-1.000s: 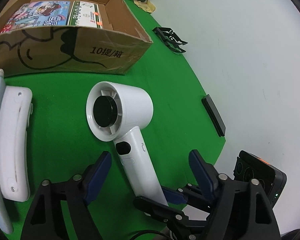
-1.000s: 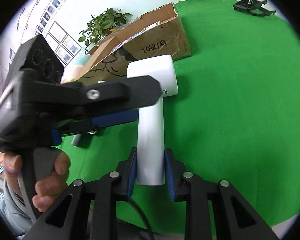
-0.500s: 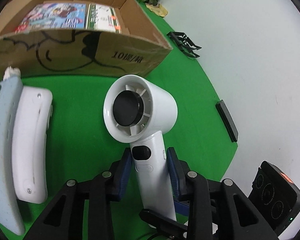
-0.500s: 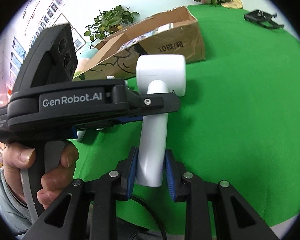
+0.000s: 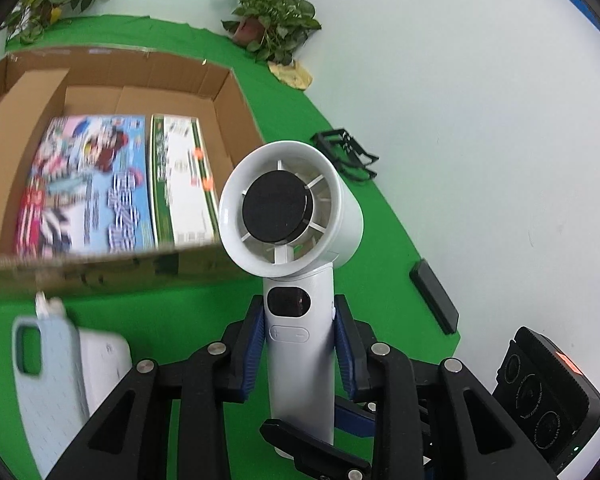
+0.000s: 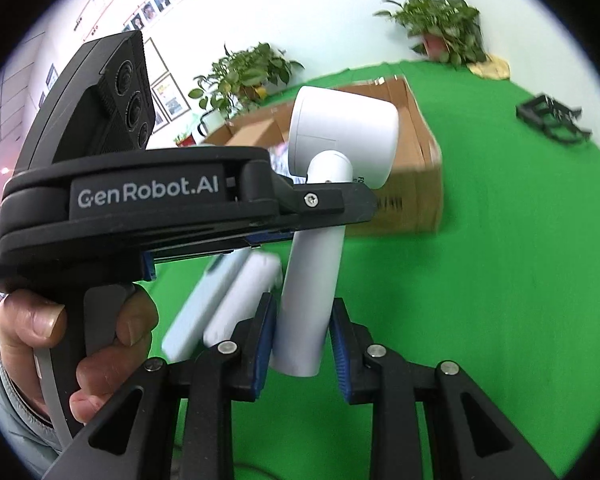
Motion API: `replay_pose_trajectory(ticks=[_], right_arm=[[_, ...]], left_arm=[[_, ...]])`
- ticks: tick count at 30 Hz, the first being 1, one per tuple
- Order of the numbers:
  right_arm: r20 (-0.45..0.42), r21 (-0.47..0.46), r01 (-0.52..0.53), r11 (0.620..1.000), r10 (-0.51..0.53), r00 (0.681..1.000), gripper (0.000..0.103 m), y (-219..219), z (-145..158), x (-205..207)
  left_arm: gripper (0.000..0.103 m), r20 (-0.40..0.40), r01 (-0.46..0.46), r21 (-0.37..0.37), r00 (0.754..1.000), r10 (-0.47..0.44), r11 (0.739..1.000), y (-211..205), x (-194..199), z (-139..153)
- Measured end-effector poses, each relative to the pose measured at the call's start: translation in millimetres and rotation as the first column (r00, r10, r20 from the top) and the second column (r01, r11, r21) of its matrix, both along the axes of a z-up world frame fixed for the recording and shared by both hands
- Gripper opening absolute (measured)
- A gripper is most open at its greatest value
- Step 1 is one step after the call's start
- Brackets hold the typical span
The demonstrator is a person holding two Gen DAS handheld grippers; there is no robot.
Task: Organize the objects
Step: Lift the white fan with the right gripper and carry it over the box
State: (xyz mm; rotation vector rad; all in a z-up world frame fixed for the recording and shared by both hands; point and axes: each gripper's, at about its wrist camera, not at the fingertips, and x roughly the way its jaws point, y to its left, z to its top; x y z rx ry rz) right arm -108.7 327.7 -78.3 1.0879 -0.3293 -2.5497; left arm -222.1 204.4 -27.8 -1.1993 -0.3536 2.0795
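**Item: handheld fan, white — lifted clear, held at two points**

Change noted: a second ago the fan [image 5: 296, 240] lay flat on the green cloth [image 5: 180, 312] with only the right gripper [image 6: 302, 334] clamped on the lower end of its handle; the left gripper [image 5: 298, 344] stood wide open around it. The left jaws have since come in and are closing the last bit, blue pads pressed on the handle just below the small dark display. Both hands have risen, and the fan now hangs above the cloth, its head in front of the near wall of the cardboard box [image 5: 228, 92].

Bearing on task: pickup looks complete; likely next is carrying it over the box wall.

Box contents: two printed flat cartons lying side by side; bare floor left at the far end.

Description: round white barrel head, black hub, white spokes; straight handle with display and plus/minus key. Smooth plastic, probably slippery.

Left behind on the cloth: pale blue phone case [image 5: 48, 376], white device [image 5: 104, 360] touching it.
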Motion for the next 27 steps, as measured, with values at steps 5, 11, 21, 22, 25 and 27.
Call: replay_pose_trajectory(ticks=[5,11,21,22,25,27], right_arm=[[-0.046,0.017,-0.019,1.0,0.019,0.999,0.025,4,19,-29],[-0.035,-0.009,-0.051,0.999,0.051,0.998,0.025,16,26,-75],[0.119,-0.078,-0.081,0.994,0.09,0.989,0.025,32,7,-151],[0.141,-0.082,-0.085,0.993,0.096,0.985,0.026,33,3,-155],[0.196,-0.087,-0.082,0.993,0.098,0.976,0.026,35,-12,-163],[0.193,-0.058,-0.084,0.995,0.094,0.977,0.026,33,-11,-161]], left_arm=[[0.029,-0.037,-0.01,-0.001,0.999,0.01,1.0,7,-34,24],[0.029,-0.022,-0.057,-0.018,0.998,0.056,0.998,11,-84,33],[0.029,0.143,-0.089,-0.078,0.985,0.1,0.993,23,-177,-7],[0.029,0.165,-0.093,-0.083,0.981,0.106,0.992,23,-182,-14],[0.03,0.207,-0.1,-0.086,0.971,0.116,0.991,24,-193,-31],[0.03,0.221,-0.107,-0.094,0.967,0.125,0.99,26,-199,-35]])
